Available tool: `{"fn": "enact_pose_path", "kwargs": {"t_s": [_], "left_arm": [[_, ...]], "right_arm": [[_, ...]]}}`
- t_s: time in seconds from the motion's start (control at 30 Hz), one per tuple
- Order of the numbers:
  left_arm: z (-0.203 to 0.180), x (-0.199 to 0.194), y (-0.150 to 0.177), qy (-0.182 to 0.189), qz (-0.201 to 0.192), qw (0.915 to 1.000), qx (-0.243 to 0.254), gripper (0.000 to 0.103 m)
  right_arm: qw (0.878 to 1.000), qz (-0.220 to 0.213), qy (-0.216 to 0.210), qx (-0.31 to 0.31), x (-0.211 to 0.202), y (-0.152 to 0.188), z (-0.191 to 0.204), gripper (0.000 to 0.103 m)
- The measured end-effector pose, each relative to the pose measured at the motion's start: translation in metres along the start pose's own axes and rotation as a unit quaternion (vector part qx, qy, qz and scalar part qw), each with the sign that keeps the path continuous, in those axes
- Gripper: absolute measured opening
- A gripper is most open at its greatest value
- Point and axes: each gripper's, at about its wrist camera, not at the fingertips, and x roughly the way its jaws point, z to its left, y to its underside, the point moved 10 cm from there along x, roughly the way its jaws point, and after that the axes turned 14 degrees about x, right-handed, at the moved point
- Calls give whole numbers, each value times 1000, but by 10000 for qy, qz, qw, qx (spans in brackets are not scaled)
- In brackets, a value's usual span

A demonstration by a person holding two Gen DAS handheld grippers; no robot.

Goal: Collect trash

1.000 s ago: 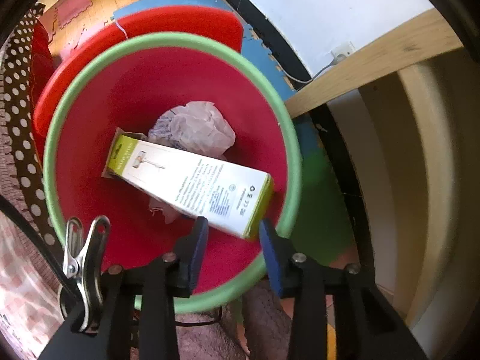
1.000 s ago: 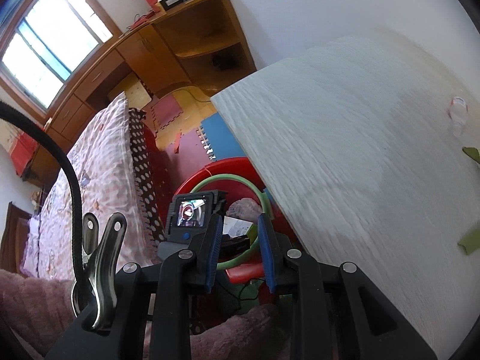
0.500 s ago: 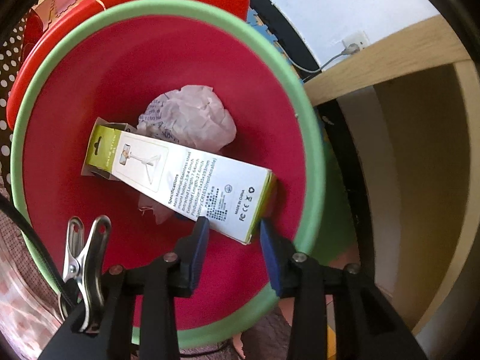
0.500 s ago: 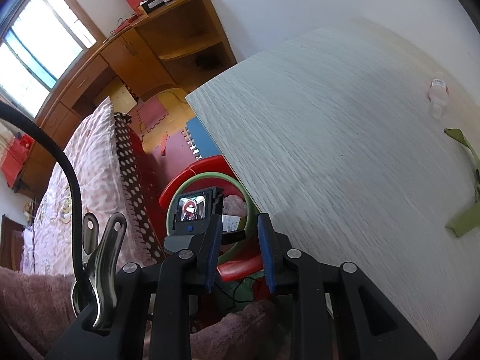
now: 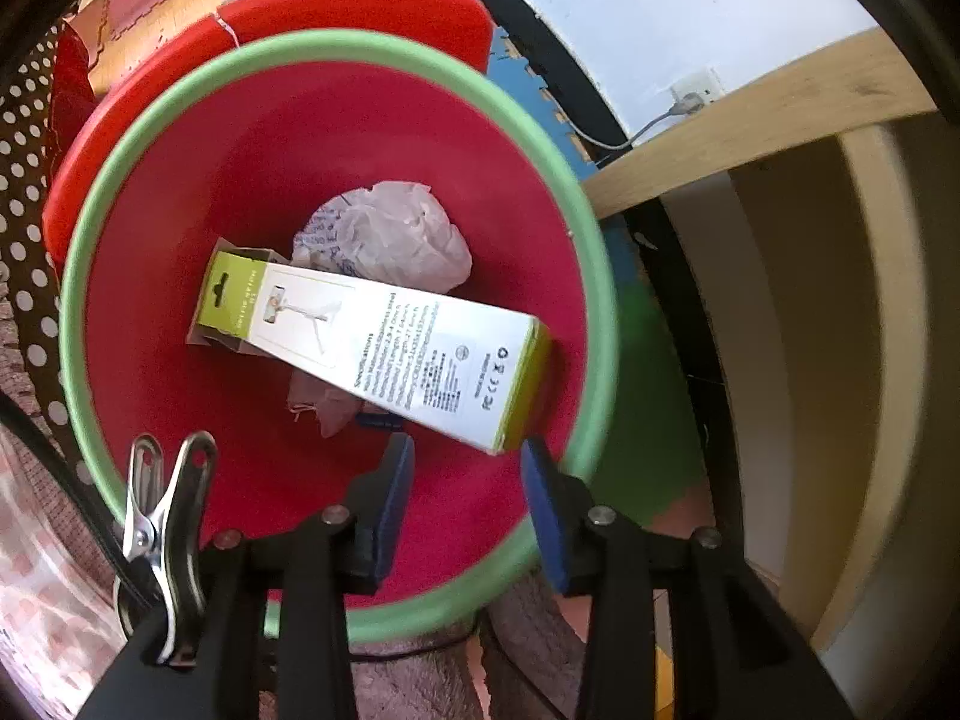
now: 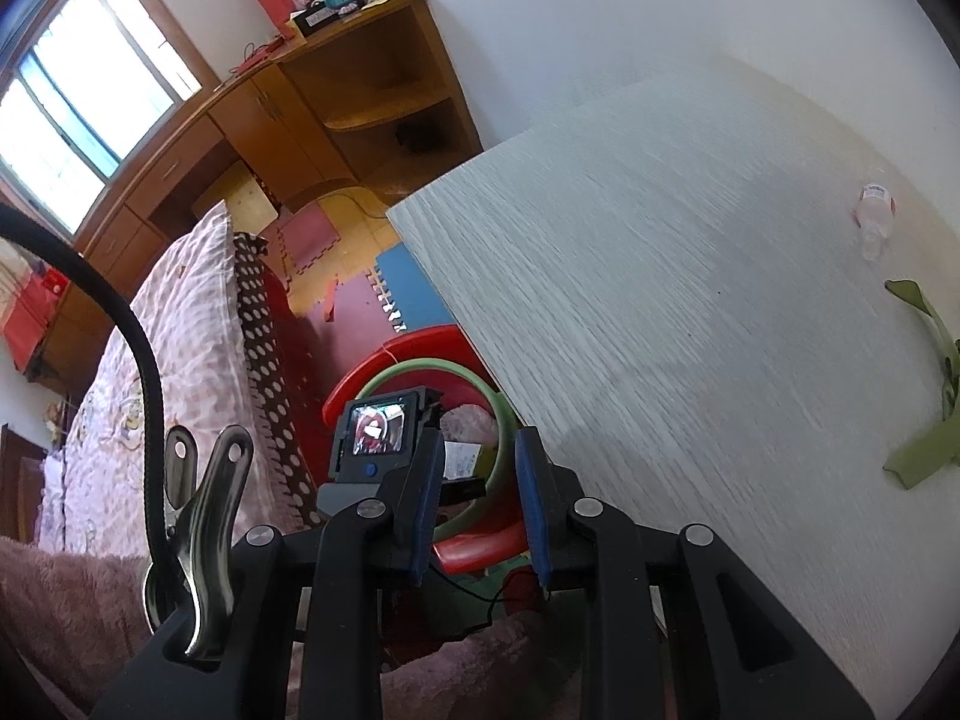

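Note:
In the left wrist view a red bin with a green rim [image 5: 600, 312] holds a white and lime carton [image 5: 384, 342] lying over crumpled pale paper [image 5: 390, 234]. My left gripper [image 5: 468, 462] is open and empty just above the bin's near side, apart from the carton. In the right wrist view my right gripper [image 6: 474, 480] is open and empty beside the white table [image 6: 690, 312], above the same bin [image 6: 498, 414]. On the table's far right lie a small clear bottle [image 6: 873, 213] and green peel-like scraps [image 6: 927, 420].
A red stool [image 5: 360, 6] stands behind the bin on foam floor mats. A wooden table frame [image 5: 750, 114] rises to the right. A bed with a pink quilt [image 6: 168, 348] lies left of the bin, and a wooden desk [image 6: 312, 96] stands beyond.
The left gripper has pulled back a little from the bin, with its jaws still open. The right gripper has swung, bringing more of the table's right side and the scraps into view.

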Motion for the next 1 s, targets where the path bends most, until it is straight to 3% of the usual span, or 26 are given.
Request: {"fn": "enact_pose_path", "kwargs": {"t_s": [0.57, 1.0], "left_arm": [[-27, -109, 13, -103, -587, 9970, 489, 42], [-53, -225, 2, -222, -1281, 9863, 1013, 42]], "right_arm": [[9991, -325, -220, 180, -30, -5, -3, 27], [9942, -833, -118, 664, -70, -17, -40, 28]]}}
